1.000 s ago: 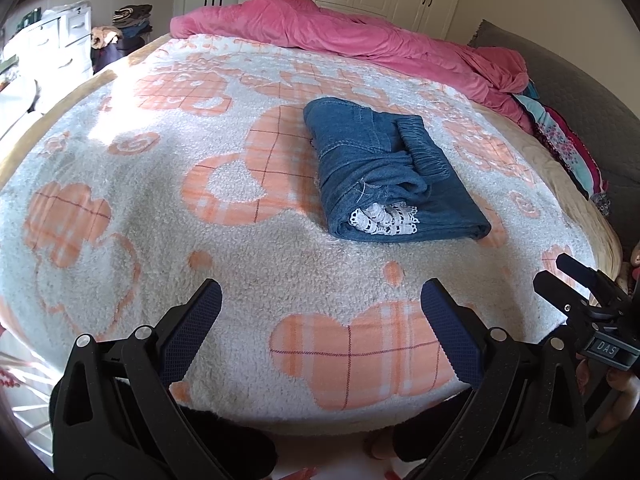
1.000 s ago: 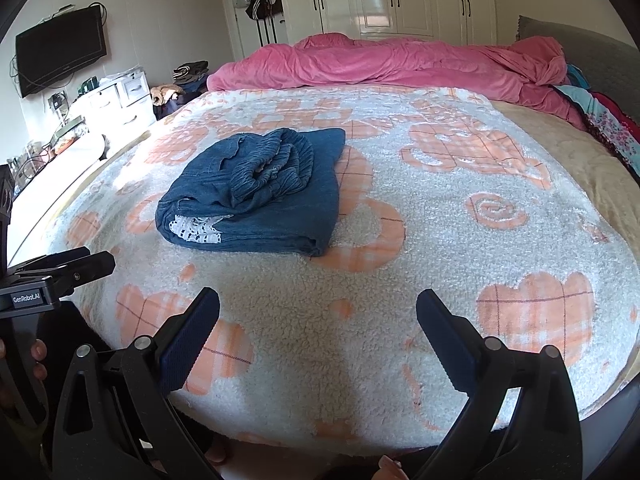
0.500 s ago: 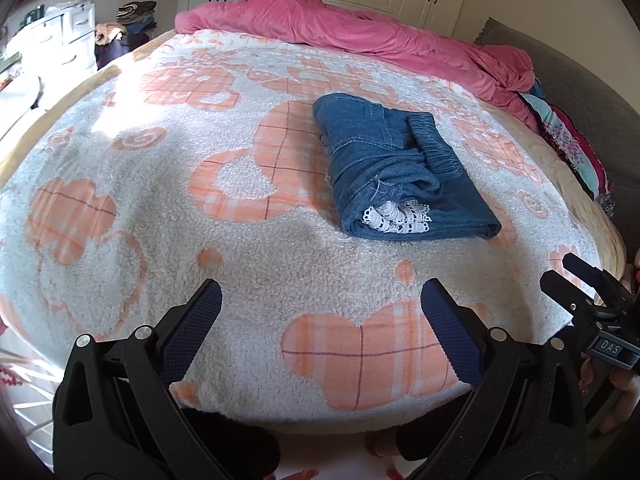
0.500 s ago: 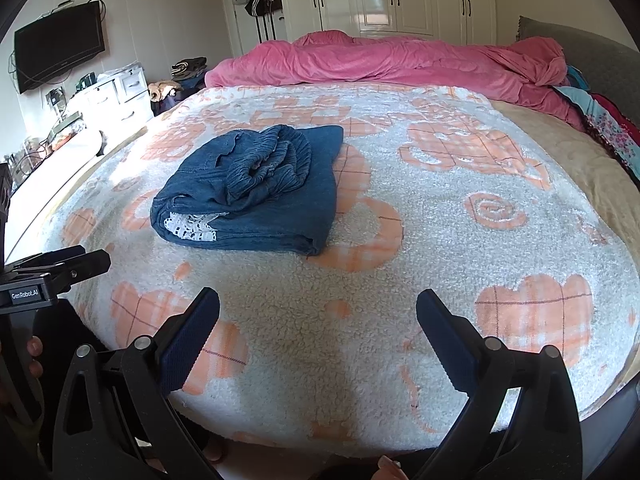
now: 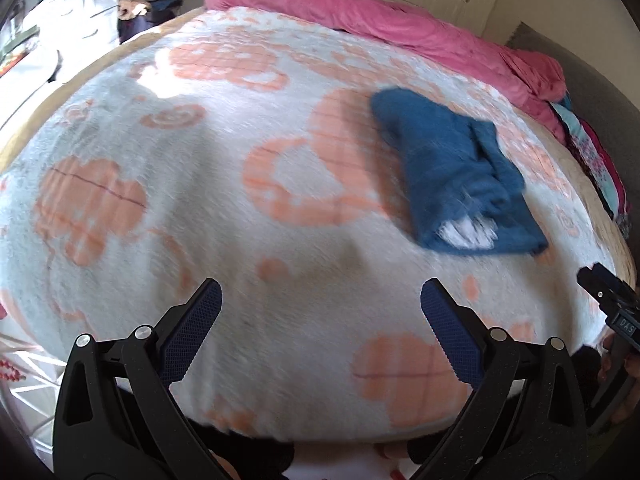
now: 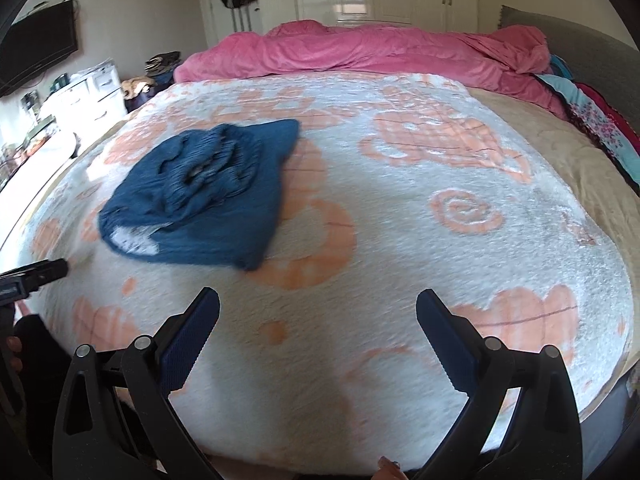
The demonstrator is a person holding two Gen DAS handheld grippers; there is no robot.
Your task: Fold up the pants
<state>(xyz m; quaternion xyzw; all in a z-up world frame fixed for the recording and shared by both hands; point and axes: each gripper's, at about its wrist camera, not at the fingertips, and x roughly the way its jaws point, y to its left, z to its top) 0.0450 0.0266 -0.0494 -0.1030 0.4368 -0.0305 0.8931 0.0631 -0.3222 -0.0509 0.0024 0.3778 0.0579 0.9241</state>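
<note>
- The bed (image 6: 460, 240), under its white blanket with orange patterns, fills both views; both are more smeared now than 0.5 s ago, so I judge both cameras to be swinging.
- The pink duvet (image 6: 360, 56) lies bunched along the far edge, as it did 1 s ago.
- The pants (image 6: 200, 196) lie folded into a compact blue bundle, left of centre in the right wrist view and to the right in the left wrist view (image 5: 460, 176), with white lace trim showing at the near end. The bundle's shape matches the earlier frames; only its place in the views has shifted.
- The left gripper (image 5: 320, 332) hangs over the near edge of the bed, jaws spread wide and holding nothing, well apart from the pants.
- The right gripper (image 6: 318, 332) is the same: jaws wide apart, empty, clear of the bundle.
- With 2 empty grippers drawn back and the bundle undisturbed, the folding looks finished, or nearly so; any remaining step would be tidying.
</note>
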